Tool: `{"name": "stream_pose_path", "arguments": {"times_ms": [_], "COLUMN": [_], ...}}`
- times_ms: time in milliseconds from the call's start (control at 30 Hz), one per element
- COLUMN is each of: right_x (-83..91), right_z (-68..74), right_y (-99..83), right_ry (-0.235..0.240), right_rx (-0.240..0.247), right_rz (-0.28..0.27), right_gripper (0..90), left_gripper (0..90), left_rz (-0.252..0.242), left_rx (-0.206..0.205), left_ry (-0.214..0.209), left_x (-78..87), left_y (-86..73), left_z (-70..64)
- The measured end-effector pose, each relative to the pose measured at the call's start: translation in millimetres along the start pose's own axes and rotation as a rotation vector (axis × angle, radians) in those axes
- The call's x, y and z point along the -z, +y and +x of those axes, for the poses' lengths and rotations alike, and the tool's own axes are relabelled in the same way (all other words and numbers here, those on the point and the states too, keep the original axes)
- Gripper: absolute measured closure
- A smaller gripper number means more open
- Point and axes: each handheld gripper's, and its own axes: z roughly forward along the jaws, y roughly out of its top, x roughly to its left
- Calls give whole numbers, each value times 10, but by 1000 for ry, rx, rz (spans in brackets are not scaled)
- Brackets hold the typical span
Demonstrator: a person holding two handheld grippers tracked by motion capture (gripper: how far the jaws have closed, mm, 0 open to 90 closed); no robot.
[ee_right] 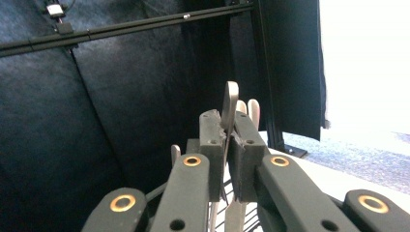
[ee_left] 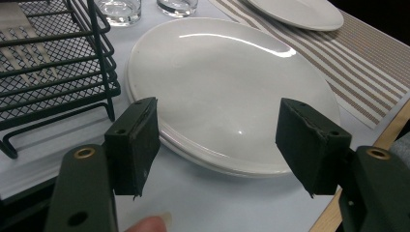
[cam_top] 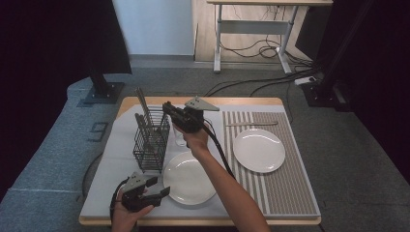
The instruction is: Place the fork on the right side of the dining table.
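Observation:
A black wire cutlery basket (cam_top: 151, 141) stands at the left of the table with several metal handles sticking up. My right gripper (cam_top: 167, 108) is above the basket's right side. In the right gripper view it (ee_right: 227, 131) is shut on the silver handle of one cutlery piece (ee_right: 230, 99), whose lower end is hidden. My left gripper (cam_top: 161, 187) sits low at the table's front left, open, beside a white plate (cam_top: 188, 178). In the left gripper view the open jaws (ee_left: 217, 140) frame that plate's (ee_left: 227, 82) near rim with nothing between them.
A second white plate (cam_top: 258, 150) lies on a striped placemat (cam_top: 280, 183) at the right, with a knife (cam_top: 251, 124) above it. Two glasses (ee_left: 118, 9) stand behind the near plate. Forks (ee_left: 29, 43) lie in the basket (ee_left: 58, 72). More handles (ee_right: 253, 112) rise beside the held one.

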Motion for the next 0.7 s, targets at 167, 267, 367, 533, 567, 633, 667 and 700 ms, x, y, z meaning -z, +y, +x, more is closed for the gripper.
{"name": "stream_pose_path", "arguments": {"times_ms": [167,267,367,533,567,633,667,700], "right_x": [75,124,176,260,275,301,314,326], "right_z": [2,6,3,-37,-44,-61,-66,-68], "right_y": [47,77,97,108,109,111,113,116], "right_ry": [8,16,17,17,18,19,24,25], "right_rx": [-10,-24,-23,-34,-39,-46,-54,-56], "right_rz": [-22,-33,-42,-55,-55,-60,-63,-66], "right_gripper": [854,854,854,855,855,855,855,855], "left_gripper": [323,323,323,323,323,323,323,323], "left_rz": [0,2,2,6,6,9,10,10], "left_rx": [0,-2,-2,-6,-6,-7,-8,-7], "left_ry": [0,0,0,0,0,-1,0,0], "left_x": [-2,-6,-10,-17,-19,-21,-22,-24], "left_y": [0,-1,-1,-2,-2,-2,-2,-3], "left_z": [0,-2,-8,-8,-9,-10,-10,-11]}}
